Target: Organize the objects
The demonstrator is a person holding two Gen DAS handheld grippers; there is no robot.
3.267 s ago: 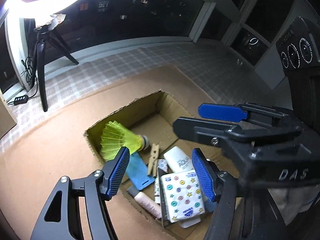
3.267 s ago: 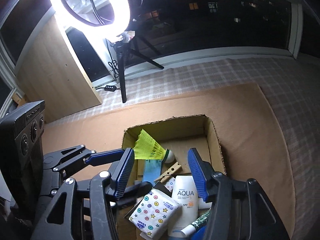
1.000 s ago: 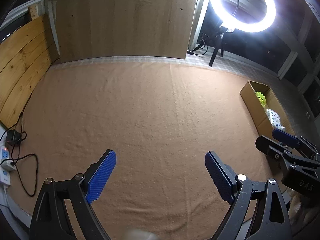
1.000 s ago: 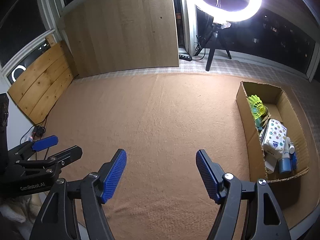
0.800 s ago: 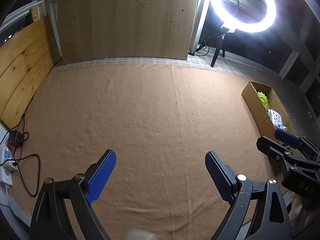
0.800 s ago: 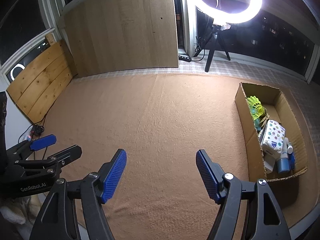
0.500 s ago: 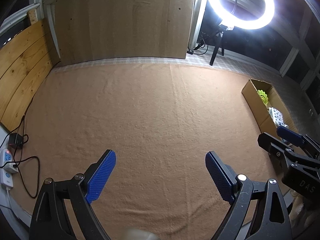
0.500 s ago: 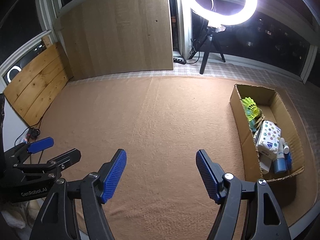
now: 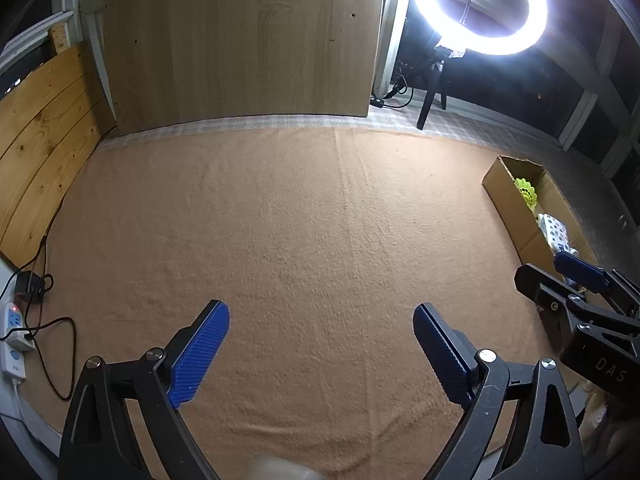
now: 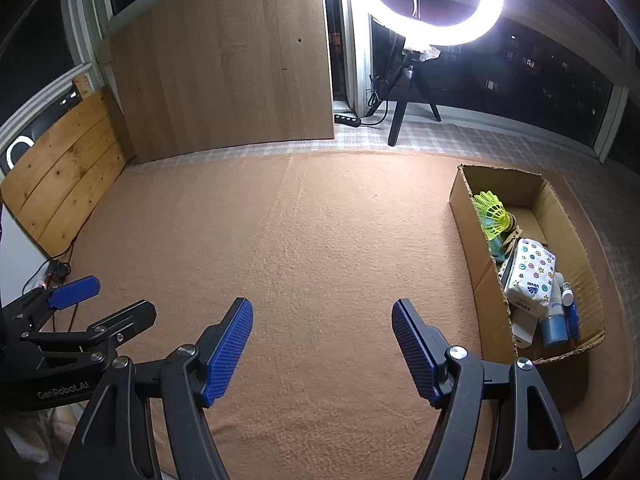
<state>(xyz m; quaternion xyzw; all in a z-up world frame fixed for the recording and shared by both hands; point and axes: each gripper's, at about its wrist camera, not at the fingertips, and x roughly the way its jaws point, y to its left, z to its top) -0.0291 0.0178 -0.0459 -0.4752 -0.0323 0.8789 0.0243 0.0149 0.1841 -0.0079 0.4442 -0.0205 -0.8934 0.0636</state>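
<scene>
Two grippers hang over a big orange-brown carpet (image 10: pixel 320 240), and we see nothing between their blue pads. Our left gripper (image 9: pixel 320 346) has its jaws spread wide, with only bare carpet under the gap. Our right gripper (image 10: pixel 322 344) is spread wide too and grips nothing. From the right wrist view, the left gripper also shows at the left edge, and from the left wrist view the right one shows at the right edge. We see the cardboard box (image 10: pixel 466 216) sitting on the carpet, off to the right and well apart from both grippers. Inside it lie a yellow-green shuttlecock (image 10: pixel 493 210) at the far end, a white tissue pack (image 10: pixel 530 274) with coloured dots in the middle, and a blue bottle (image 10: pixel 554 328) at the near end. We can also spot a bright ring light (image 10: pixel 430 4) on a black tripod behind the carpet, next to a tall wooden board (image 10: pixel 224 72). A power strip (image 9: pixel 12 330) with black wires lies at the left edge.
</scene>
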